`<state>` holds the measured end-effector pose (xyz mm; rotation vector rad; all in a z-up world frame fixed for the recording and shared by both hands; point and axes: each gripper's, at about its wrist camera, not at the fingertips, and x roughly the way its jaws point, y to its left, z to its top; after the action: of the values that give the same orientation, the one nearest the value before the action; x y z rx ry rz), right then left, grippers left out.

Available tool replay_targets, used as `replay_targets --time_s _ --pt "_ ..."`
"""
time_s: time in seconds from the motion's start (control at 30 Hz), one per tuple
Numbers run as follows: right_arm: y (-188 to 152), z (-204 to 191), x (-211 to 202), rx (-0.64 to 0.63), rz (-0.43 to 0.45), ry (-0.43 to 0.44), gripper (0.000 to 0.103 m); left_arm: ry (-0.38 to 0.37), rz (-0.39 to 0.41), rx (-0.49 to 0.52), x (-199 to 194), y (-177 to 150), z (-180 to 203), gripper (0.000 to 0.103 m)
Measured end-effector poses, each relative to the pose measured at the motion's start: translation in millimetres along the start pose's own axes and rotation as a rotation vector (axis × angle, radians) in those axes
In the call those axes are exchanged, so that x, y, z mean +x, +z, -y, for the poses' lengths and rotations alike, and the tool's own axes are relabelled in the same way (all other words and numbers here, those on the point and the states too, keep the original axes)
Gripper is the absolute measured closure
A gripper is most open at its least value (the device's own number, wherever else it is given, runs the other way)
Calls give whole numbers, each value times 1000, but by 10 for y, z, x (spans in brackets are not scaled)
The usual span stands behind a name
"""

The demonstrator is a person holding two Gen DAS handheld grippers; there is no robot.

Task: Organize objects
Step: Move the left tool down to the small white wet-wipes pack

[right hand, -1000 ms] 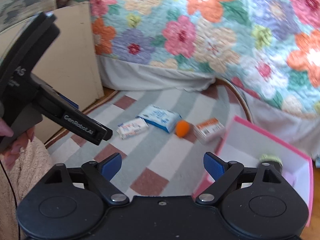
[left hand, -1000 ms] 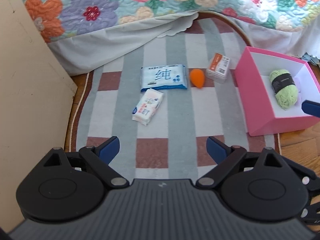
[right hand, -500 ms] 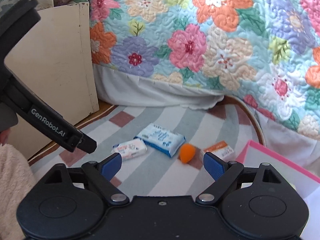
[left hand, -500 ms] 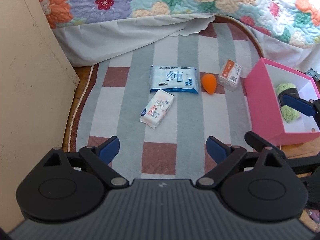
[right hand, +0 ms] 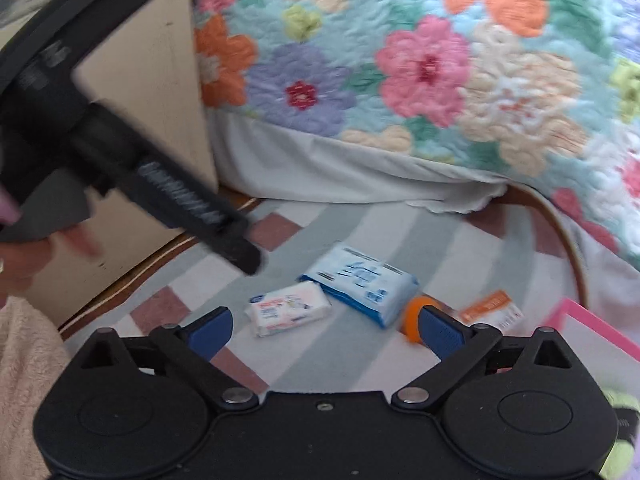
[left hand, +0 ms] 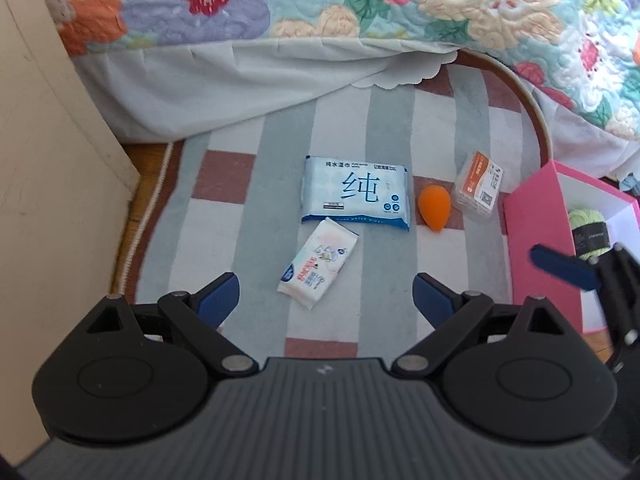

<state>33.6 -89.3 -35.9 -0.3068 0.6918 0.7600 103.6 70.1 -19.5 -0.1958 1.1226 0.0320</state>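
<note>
On the striped rug lie a blue wet-wipe pack [left hand: 356, 196], a small white tissue pack [left hand: 318, 268], an orange egg-shaped sponge [left hand: 435, 208] and a clear box with an orange label [left hand: 478, 188]. A pink box [left hand: 536, 240] at the right holds green yarn [left hand: 588, 232]. My left gripper [left hand: 326, 298] hangs open above the rug, just short of the tissue pack. My right gripper [right hand: 325, 330] is opening wider with nothing between its jaws. It faces the tissue pack [right hand: 288, 308], the blue pack [right hand: 360, 280] and the sponge [right hand: 412, 318].
A bed with a floral quilt [left hand: 400, 0] and a white skirt closes off the far side. A beige cabinet panel [left hand: 48, 160] stands at the left. Wood floor shows past the rug's edge [left hand: 132, 240]. A person's hand [right hand: 24, 256] holds the left gripper's handle.
Both grippers have moved nearer the items on the rug. The right gripper swung away from the pink box toward the packs, and its jaws stand slightly wider. Its finger now shows in the left wrist view.
</note>
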Motion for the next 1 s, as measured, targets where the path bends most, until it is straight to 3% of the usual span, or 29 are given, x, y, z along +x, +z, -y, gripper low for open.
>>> replay_targets --time_s 0.13,0.23,0.37,0.57,0.77,0.9,1.0 --pt "-15 -75 166 -21 21 17 2 -35 -14 -22 157 53 -43 11" --pt "-81 -118 212 -63 90 34 2 -64 -4 -46 226 56 -99 11" --pt "-101 -130 386 -57 82 90 2 -69 4 -61 313 9 -185 10" --pt "-144 -186 717 -59 111 16 2 -56 12 -74 490 -80 -311 6" --pt "-220 -287 1052 -138 53 96 2 -51 13 -68 650 -122 -399 5" --pt "-275 -426 1180 -255 29 40 3 -70 -10 -90 792 -96 -398 5" --pt "-305 -447 1233 -296 26 56 2 -119 -19 -134 863 -114 -420 5"
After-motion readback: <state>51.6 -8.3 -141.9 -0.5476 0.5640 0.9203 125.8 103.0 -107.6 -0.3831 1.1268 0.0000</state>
